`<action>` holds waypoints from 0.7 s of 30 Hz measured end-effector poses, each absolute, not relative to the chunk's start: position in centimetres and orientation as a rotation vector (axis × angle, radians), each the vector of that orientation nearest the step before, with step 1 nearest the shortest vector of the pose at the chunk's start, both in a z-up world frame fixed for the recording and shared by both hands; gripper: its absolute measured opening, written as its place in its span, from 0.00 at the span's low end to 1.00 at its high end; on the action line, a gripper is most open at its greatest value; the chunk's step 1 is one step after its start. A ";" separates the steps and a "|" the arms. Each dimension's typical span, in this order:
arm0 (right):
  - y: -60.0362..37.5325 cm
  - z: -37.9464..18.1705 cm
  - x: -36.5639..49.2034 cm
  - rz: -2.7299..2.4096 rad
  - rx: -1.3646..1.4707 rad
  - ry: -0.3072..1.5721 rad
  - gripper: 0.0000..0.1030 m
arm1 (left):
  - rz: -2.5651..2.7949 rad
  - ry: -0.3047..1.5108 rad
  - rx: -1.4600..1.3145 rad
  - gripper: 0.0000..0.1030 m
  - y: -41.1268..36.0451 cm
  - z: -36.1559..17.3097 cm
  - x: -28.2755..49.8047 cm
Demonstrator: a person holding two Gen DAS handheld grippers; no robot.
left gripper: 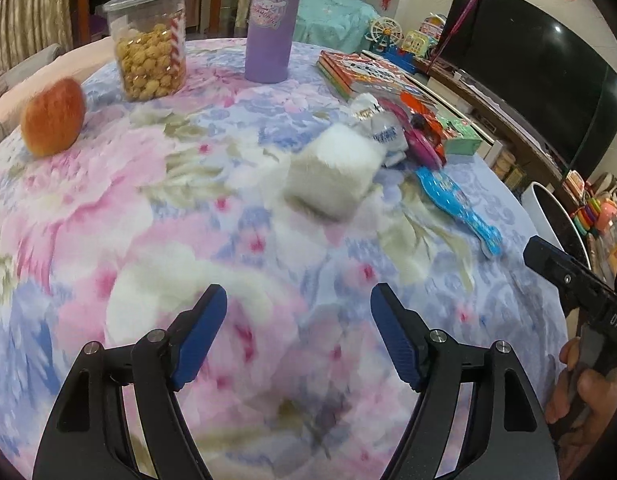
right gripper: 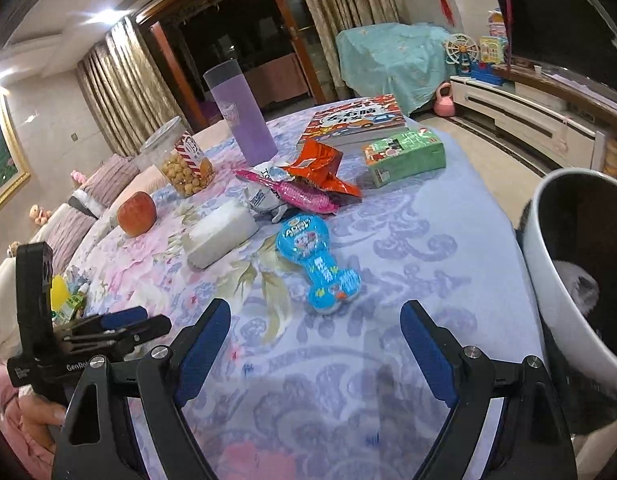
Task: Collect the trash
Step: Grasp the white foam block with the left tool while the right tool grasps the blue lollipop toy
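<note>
A pile of wrappers lies mid-table: an orange snack bag [right gripper: 322, 170], a pink wrapper [right gripper: 304, 196], a white crumpled wrapper [right gripper: 264, 196] and a blue toy-shaped package [right gripper: 320, 268]. A white tissue pack [right gripper: 220, 236] lies beside them; it also shows in the left wrist view [left gripper: 334, 172]. My left gripper [left gripper: 298, 312] is open and empty above the floral tablecloth, short of the tissue pack. My right gripper [right gripper: 314, 328] is open and empty, just short of the blue package. A white bin [right gripper: 564, 264] stands at the table's right edge.
An apple [left gripper: 54, 118], a snack jar [left gripper: 150, 40], a purple tumbler [left gripper: 270, 20], books [right gripper: 354, 120] and a green box [right gripper: 404, 154] stand on the table. A yellow-capped item [right gripper: 66, 298] lies near the left gripper. A TV cabinet stands to the right.
</note>
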State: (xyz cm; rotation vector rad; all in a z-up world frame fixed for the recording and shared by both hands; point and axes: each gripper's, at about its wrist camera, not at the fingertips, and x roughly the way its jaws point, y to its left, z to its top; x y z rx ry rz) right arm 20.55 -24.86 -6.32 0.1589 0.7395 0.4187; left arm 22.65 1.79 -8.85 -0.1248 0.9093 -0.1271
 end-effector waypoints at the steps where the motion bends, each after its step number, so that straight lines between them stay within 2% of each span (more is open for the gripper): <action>1: -24.7 -6.3 20.8 0.421 0.151 0.739 0.86 | -0.123 0.906 -0.115 0.74 1.8 -8.7 23.2; 10: -22.7 -7.3 23.8 0.431 0.052 0.779 0.84 | -0.175 0.877 -0.043 0.78 0.2 -8.4 27.7; 13: -22.0 -7.5 24.5 0.425 0.022 0.790 0.78 | -0.171 0.884 -0.002 0.78 -0.5 -9.0 28.8; 15: -21.6 -8.0 24.9 0.431 0.001 0.823 0.63 | -0.169 0.882 -0.009 0.77 -0.4 -9.3 29.2; 17: -21.4 -8.6 25.3 0.434 -0.010 0.861 0.55 | -0.181 0.872 -0.028 0.77 -0.2 -9.2 29.3; 19: -21.4 -8.4 25.3 0.430 -0.013 0.854 0.50 | -0.200 0.850 -0.051 0.66 0.1 -9.0 29.3; 20: -21.5 -8.5 25.2 0.430 -0.011 0.855 0.42 | -0.213 0.852 -0.060 0.53 0.2 -9.0 29.2; 21: -21.6 -8.5 25.1 0.432 -0.004 0.855 0.33 | -0.226 0.855 -0.064 0.51 0.3 -9.0 29.2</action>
